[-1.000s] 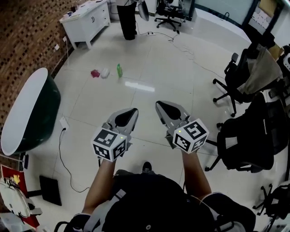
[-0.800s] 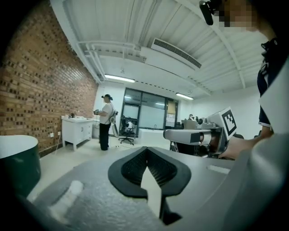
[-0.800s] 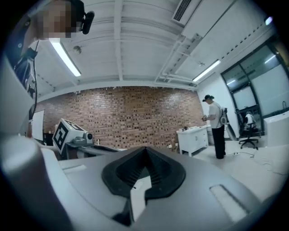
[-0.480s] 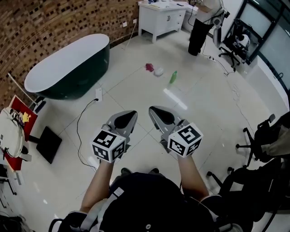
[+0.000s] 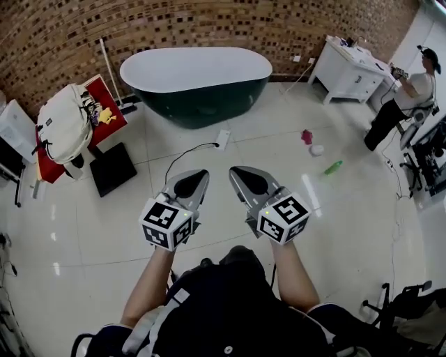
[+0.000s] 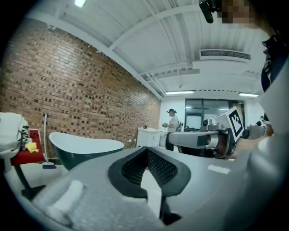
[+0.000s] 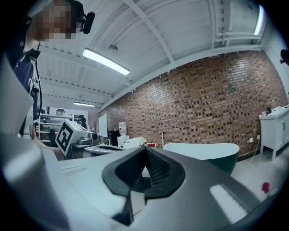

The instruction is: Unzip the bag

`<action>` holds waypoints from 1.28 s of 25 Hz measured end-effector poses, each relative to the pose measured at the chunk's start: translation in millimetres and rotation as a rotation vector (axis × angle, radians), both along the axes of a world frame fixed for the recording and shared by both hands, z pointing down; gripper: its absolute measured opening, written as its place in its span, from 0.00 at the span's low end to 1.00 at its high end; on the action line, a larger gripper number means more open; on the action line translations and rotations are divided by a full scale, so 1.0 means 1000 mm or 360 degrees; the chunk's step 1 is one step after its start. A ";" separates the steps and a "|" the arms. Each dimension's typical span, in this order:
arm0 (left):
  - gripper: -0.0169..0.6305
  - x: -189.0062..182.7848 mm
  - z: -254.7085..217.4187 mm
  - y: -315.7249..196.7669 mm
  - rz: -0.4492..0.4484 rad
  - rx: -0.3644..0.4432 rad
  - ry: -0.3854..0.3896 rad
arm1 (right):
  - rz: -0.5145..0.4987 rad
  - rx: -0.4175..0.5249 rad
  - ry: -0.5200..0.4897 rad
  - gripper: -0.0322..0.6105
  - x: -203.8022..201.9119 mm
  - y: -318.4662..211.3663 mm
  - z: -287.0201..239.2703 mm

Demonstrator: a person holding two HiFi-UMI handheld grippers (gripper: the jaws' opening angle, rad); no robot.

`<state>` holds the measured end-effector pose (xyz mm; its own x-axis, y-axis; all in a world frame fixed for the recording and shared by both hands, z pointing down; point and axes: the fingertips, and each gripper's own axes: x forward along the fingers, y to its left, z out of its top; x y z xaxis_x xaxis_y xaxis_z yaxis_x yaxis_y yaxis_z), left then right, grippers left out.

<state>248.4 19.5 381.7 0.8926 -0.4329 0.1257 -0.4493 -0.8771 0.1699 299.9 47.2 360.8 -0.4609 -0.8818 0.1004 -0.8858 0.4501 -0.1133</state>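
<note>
The person holds the left gripper (image 5: 197, 176) and the right gripper (image 5: 238, 171) side by side, up over the shiny pale tiled floor (image 5: 83, 230). The fingers of the left gripper are pressed together with nothing between them. The fingers of the right gripper are pressed together too, and they hold nothing.

The cream-white cloth backpack (image 5: 66, 124) is well apart from both grippers, off to the left. It lies on a small red table (image 5: 115, 115) near the brown brick wall (image 5: 209, 21). A little yellow thing (image 5: 104, 115) sits on that table, just beside the backpack. A flat black square thing (image 5: 111, 169) lies on the floor next to the red table.

A big dark green bathtub with a white inside (image 5: 195, 77) stands by the wall. On the floor to the right lie a green bottle (image 5: 333, 167), a small red thing (image 5: 306, 136) and a small white thing (image 5: 317, 149). A person (image 5: 401, 101) stands far off on the right, near a white cabinet (image 5: 348, 70).
</note>
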 end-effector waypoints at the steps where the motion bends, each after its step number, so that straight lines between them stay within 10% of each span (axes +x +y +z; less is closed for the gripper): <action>1: 0.03 -0.016 0.001 -0.011 -0.0073 -0.0006 0.0004 | -0.0072 -0.0003 0.0006 0.05 -0.015 -0.013 0.000; 21: 0.03 -0.213 0.034 -0.196 -0.1263 -0.0081 -0.0102 | -0.1199 -0.0002 -0.0016 0.05 -0.174 -0.241 0.023; 32: 0.03 -0.275 0.044 -0.232 -0.1568 -0.0162 -0.0178 | -0.1455 -0.0090 -0.0082 0.05 -0.233 -0.305 0.042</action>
